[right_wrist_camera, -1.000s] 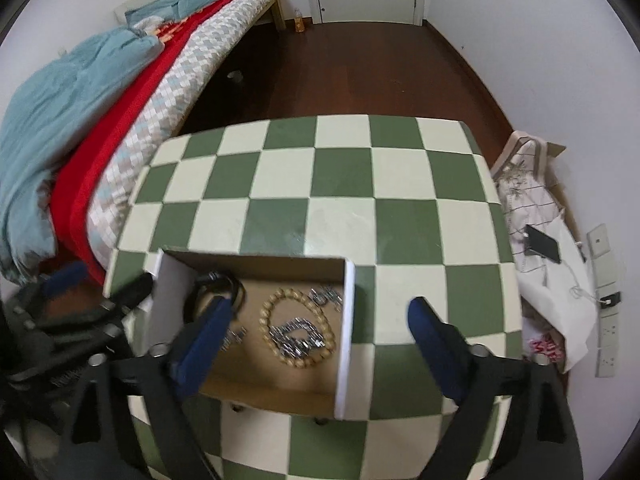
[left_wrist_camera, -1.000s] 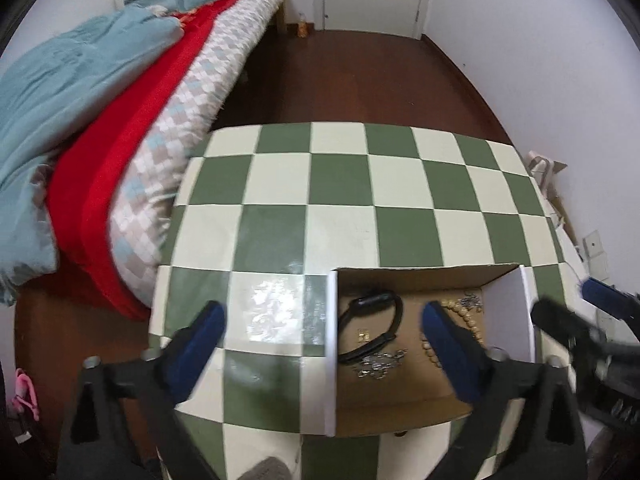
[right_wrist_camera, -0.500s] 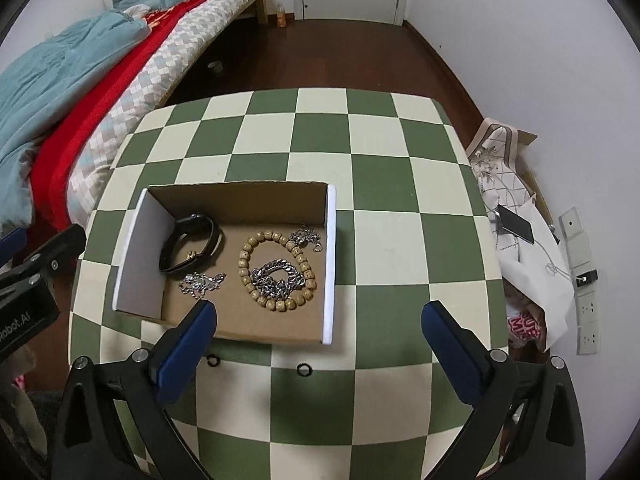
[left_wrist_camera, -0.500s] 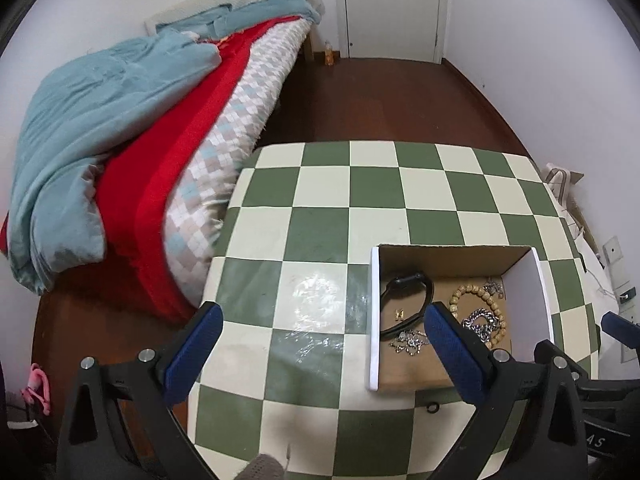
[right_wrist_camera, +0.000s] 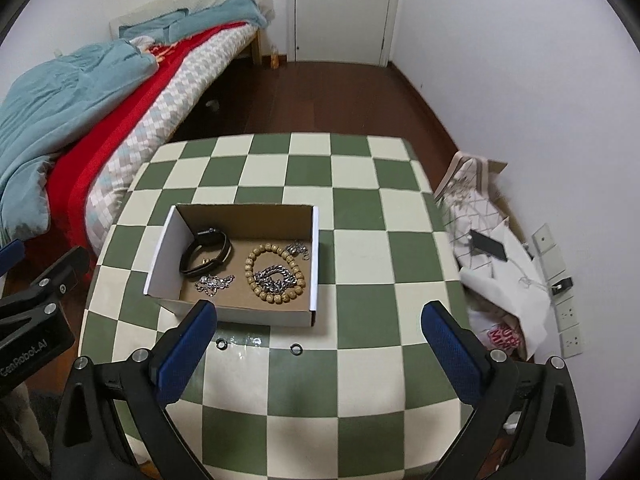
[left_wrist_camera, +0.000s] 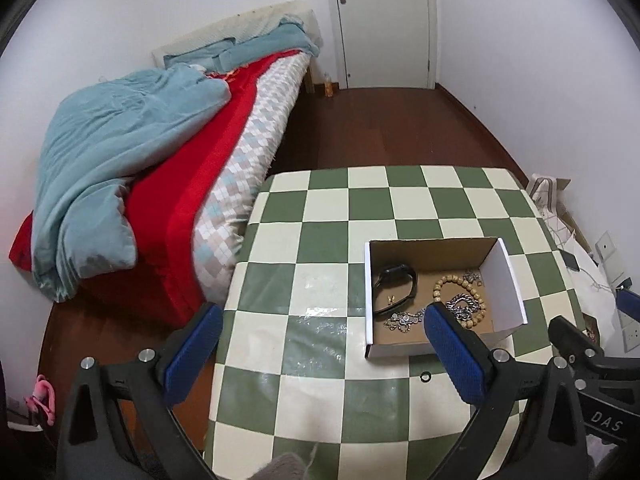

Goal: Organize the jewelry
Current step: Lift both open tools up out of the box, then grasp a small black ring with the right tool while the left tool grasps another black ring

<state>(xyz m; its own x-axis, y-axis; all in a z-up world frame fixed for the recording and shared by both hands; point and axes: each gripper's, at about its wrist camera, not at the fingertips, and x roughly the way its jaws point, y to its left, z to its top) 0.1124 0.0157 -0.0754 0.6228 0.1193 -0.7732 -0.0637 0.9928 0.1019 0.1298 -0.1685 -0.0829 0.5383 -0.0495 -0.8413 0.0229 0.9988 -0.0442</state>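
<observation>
Just ahead of the right tongs [right_wrist_camera: 316,346], between their spread blue tips, two small dark rings [right_wrist_camera: 295,349] lie loose on the checkered tabletop [right_wrist_camera: 360,208], hard against the near wall of the cardboard box [right_wrist_camera: 240,316]. Both tongs are wide apart and carrying nothing; the left tongs [left_wrist_camera: 320,356] hang to the left of the box, over the tabletop's left edge.

Inside the box sit a black watch band [right_wrist_camera: 206,254], a wooden bead bracelet [right_wrist_camera: 274,274] with a silver chain [right_wrist_camera: 274,274] heaped in its middle, and a finer silver chain [right_wrist_camera: 214,282] near the front.

My read on handling: the rings are light, hard and thin, likely to skate on that glossy cover, so pinch across the band from straight above. The chains are limp and will drape and snag; take them by a bunched part. The beads are stiff enough to lift by one side.

Room looks generous beyond and to the right of the box. The tight spots are the box's near wall, touching-close to the rings, and the tabletop's front edge just under the tongs.
</observation>
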